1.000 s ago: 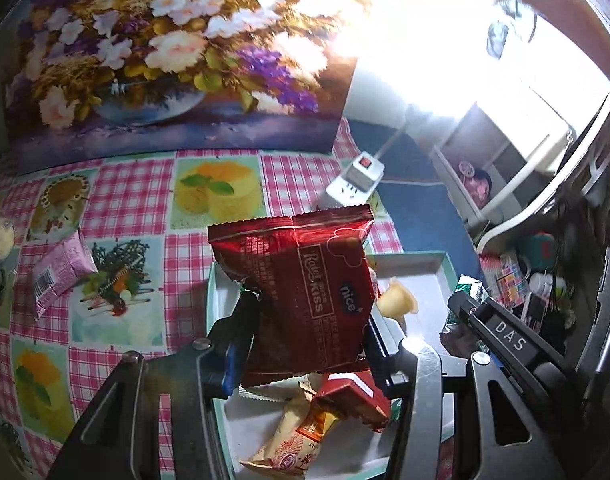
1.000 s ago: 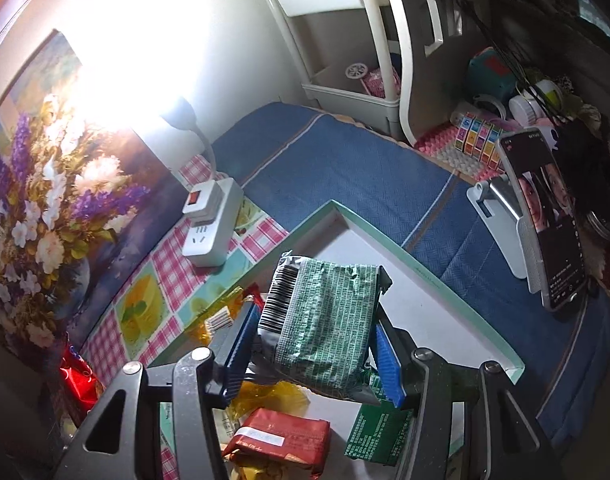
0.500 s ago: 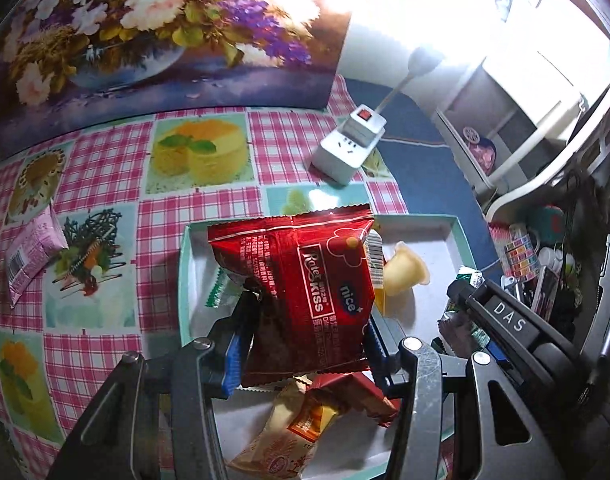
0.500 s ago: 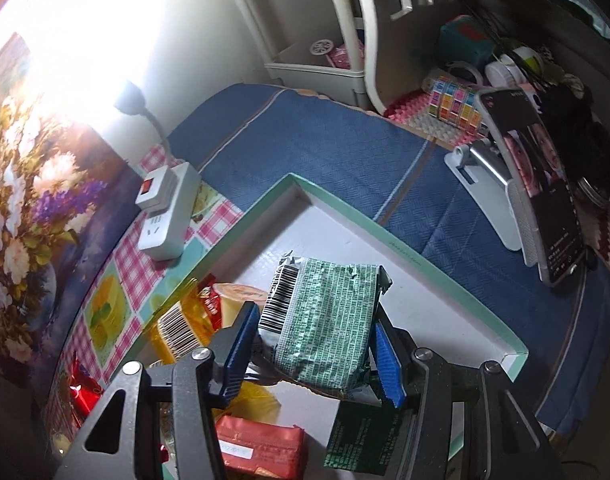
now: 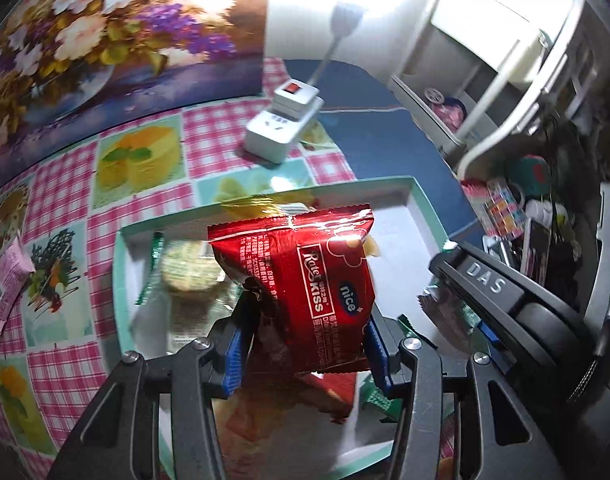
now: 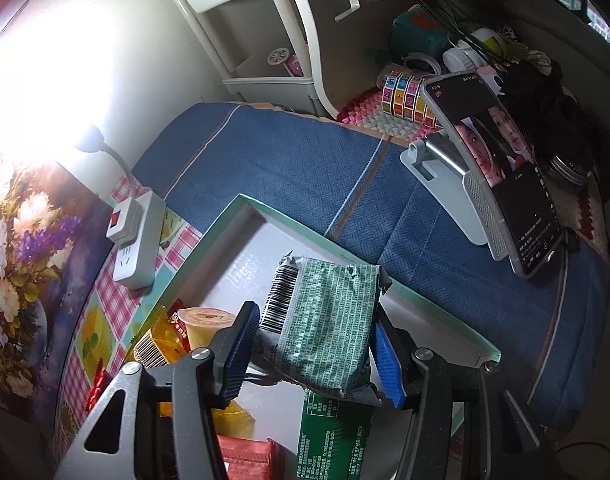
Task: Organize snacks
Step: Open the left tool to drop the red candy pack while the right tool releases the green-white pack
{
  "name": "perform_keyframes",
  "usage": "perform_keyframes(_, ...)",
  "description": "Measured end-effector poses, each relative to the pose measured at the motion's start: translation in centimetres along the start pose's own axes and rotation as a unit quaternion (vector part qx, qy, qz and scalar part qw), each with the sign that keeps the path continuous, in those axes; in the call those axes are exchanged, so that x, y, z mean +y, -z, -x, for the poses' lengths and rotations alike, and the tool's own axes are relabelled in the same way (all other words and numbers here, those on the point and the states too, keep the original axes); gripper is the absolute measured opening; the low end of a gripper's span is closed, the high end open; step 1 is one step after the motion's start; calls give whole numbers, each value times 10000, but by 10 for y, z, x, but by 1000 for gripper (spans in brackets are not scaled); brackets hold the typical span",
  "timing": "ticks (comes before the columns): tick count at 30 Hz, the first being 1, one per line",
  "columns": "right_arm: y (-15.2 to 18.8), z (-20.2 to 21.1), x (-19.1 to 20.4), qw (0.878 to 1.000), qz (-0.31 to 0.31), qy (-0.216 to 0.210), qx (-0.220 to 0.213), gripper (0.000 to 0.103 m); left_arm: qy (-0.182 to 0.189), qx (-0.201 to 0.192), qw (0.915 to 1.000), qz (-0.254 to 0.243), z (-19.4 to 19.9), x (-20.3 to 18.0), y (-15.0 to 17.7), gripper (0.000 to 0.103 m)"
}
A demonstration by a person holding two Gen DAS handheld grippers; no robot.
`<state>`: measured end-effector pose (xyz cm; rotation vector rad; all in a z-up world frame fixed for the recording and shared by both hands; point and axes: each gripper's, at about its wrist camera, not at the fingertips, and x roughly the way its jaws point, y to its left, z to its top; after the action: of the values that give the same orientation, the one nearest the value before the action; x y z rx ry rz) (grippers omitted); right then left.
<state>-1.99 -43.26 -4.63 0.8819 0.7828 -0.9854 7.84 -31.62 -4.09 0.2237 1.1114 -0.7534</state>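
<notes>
Over the tray: both packets are held above the mint-rimmed tray [image 5: 425,200], which sits on the checked worktop [image 5: 65,224].
Left hand-held gripper [image 5: 303,354]: clamped on the red snack packet [image 5: 305,280], pads pressed on its lower sides, the upper part standing free above the jaws.
Right hand-held gripper [image 6: 311,350]: clamped on the green snack packet [image 6: 325,320], gripped by its two long edges, barcode end to the left.
Tray contents: a jelly cup [image 6: 207,326], a yellow packet [image 6: 161,344], a round biscuit packet [image 5: 187,268] and a dark green packet [image 6: 337,436] are already inside.
Step judged: placing both packets into the tray.
How it is done well: each packet is best lowered over a bare white patch of the tray floor, clear of the jelly cup, and released only once low.
Risk: the crinkled foil may slip or catch on a pad; the two grippers are close, so collision is to be avoided.
</notes>
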Motion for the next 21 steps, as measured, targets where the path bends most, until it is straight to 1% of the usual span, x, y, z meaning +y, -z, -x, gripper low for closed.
perform_keyframes(8, 0, -2, -2, 10000, -81, 14, 36, 59, 95, 129, 9999, -54, -6, -7, 2, 53)
perform_keyframes(10, 1, -2, -2, 10000, -75, 7, 36, 59, 103, 131, 9999, -32, -6, -6, 2, 64)
perform_keyframes(11, 1, -2, -2, 10000, -77, -4, 36, 59, 82, 128, 9999, -23, -5, -6, 2, 64)
perform_keyframes(19, 0, -3, 0, 9999, 6, -78, 74, 59, 63, 70, 9999, 80, 2, 0, 0, 65)
perform_keyframes(21, -1, -2, 2, 9999, 46, -111, 47, 63, 38, 39, 9999, 117, 4, 2, -1, 65)
